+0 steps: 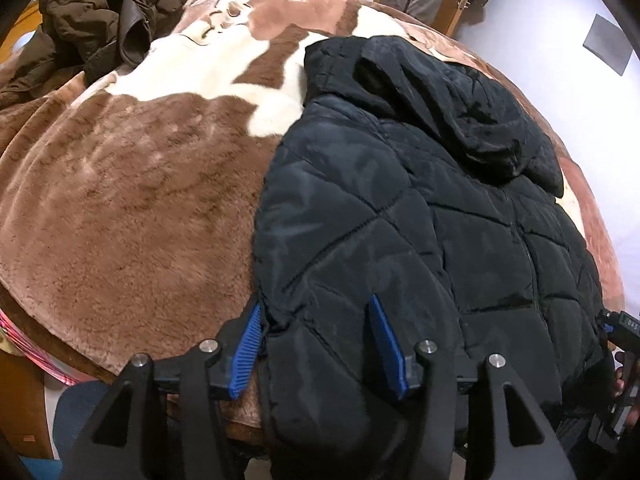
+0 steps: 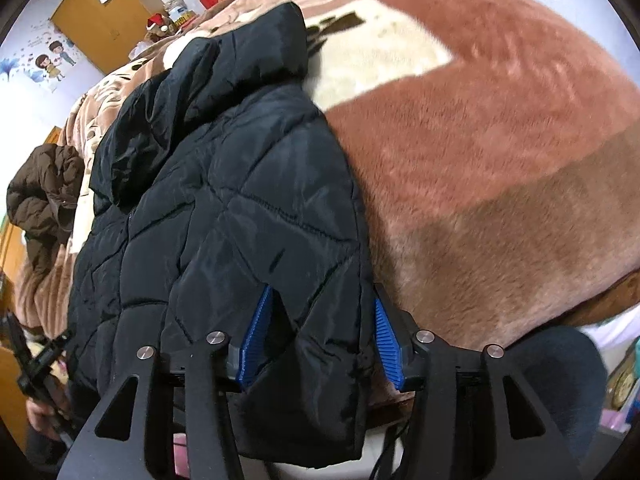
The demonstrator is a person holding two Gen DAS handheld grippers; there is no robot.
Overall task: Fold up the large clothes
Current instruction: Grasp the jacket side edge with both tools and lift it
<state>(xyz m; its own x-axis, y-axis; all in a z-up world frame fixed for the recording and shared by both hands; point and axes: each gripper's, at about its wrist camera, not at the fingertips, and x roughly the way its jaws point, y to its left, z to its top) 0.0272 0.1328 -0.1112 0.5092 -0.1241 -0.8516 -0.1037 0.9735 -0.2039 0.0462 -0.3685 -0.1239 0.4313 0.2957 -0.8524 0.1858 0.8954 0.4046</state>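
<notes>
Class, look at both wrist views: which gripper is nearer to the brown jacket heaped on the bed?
Left. The left gripper straddles the black jacket's edge facing the brown jacket; the right gripper sits at the black jacket's opposite edge.

The black quilted jacket (image 1: 420, 216) lies front-up on the bed — zipped, hood flat, hem hanging over the edge.
</notes>
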